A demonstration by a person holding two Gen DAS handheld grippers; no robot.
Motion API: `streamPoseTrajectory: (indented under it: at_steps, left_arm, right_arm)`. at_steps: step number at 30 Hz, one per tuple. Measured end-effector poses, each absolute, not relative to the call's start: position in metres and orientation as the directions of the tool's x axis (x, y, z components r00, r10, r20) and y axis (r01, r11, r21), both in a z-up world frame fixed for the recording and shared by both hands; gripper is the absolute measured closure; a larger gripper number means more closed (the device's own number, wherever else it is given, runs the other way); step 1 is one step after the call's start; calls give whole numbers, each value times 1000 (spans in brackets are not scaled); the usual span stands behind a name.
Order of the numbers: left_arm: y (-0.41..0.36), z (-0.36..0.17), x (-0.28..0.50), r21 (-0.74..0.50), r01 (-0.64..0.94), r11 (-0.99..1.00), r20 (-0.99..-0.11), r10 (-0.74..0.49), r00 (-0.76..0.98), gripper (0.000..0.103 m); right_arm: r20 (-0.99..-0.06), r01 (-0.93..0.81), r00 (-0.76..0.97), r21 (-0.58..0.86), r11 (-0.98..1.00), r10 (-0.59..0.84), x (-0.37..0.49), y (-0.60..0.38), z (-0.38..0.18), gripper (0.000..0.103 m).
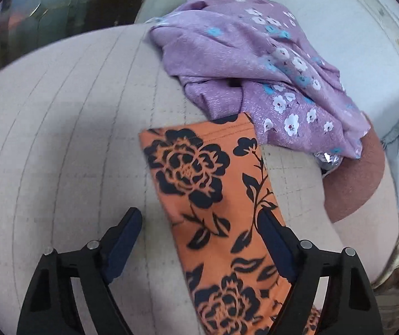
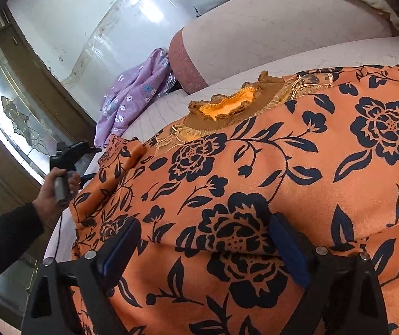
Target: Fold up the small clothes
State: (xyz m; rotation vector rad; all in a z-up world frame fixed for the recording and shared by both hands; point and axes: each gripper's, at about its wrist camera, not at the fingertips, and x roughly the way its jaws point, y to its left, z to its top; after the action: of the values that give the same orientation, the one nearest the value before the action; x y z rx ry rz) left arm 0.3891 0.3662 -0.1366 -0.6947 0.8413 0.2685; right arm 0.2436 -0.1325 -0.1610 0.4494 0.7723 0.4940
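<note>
An orange top with black flowers [image 2: 269,167] lies spread on the pale quilted bed, its frilled collar [image 2: 227,109] toward the far side. Its sleeve [image 1: 208,189] stretches away from the body in the left wrist view. My left gripper [image 1: 202,223] is open just above the sleeve, one finger on each side of it. My right gripper [image 2: 203,233] is open over the body of the top, near a fold line across the cloth. The left gripper [image 2: 71,150], held in a hand, also shows at the left of the right wrist view.
A crumpled purple flowered garment [image 1: 255,69] lies at the far end of the sleeve; it also shows in the right wrist view [image 2: 132,97]. A pink bolster with a dark red end [image 2: 191,64] lies behind. A white wall and a glazed door [image 2: 9,106] stand to the left.
</note>
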Motion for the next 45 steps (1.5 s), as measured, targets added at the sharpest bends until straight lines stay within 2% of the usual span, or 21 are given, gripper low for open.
streamPoseTrajectory:
  at_steps: [1,2,3,4,7,10,14,18,21,23,25,26,28,30,34,38,41,43,45]
  left_arm:
    - [365,-137,392,-446,-478,756,-760,-38,649,50]
    - [364,-140,395,-414,-489,768,-778,-20,628,65]
    - [363,-143,399,-352,-513,783,-806,25,591,88]
    - [363,-144,401,-334,-517,788,-811,40,584,93]
    - [365,-140,403,-340,-506,792,-808,29,588,99]
    - [355,-116,393,-322,-492,809,-783,65,619,99]
    - [300,-26,351,-271,-341,900,-631,102,769,99]
    - [214,79,300,-229,-102,968,-456,-14,890,99]
    - [127,125,266,-206,94,974,-383,-169,908,99]
    - [70,133,253,-204,203,958,-383,-269,884,99]
    - [13,122,250,-209,287,935,-441,-352,825,93]
    - [-16,106,252,-202,338,919,-500,-394,771,84]
    - [-56,64,256,-176,375,910,-621,-398,675,25]
    - [-72,16,250,-132,382,915,-730,-350,587,25]
    - [-26,-35,224,-99,237,966,-789,-221,573,25]
    - [46,-62,216,-104,14,994,-803,-92,588,25]
    - [89,-75,211,-85,-130,988,-798,11,603,25]
    - [109,-84,210,-74,-192,979,-791,59,609,25]
    - [119,-97,211,-72,-220,973,-792,78,605,25]
  right_arm:
    - [-542,-255,616,550,796,572,243,-132,-162,8]
    - [-542,-255,616,549,796,571,244,-132,-162,8]
    - [-542,-255,617,548,797,570,243,-132,-162,8]
    - [-543,-255,618,545,798,568,243,-131,-162,8]
    - [-544,-256,618,543,800,567,243,-131,-162,8]
    - [-548,-255,616,540,802,565,244,-131,-163,8]
    - [-550,-254,616,539,803,564,244,-130,-163,8]
    - [-554,-249,613,541,803,563,245,-131,-161,8]
    - [-557,-244,608,547,801,566,246,-131,-158,8]
    - [-553,-233,605,564,792,572,246,-135,-154,9]
    - [-567,-190,596,589,786,569,243,-143,-145,9]
    - [-569,-163,593,608,777,569,237,-148,-140,9]
    - [-536,-118,604,672,731,591,220,-167,-132,9]
    - [-505,-87,646,696,713,572,197,-195,-121,9]
    - [-518,16,687,712,702,510,166,-255,-114,8]
    - [-559,63,678,691,720,477,173,-286,-110,8]
    - [-561,35,666,681,731,491,202,-284,-98,8]
    - [-579,49,645,683,729,499,224,-281,-98,8]
    - [-632,140,585,696,704,509,258,-281,-113,9]
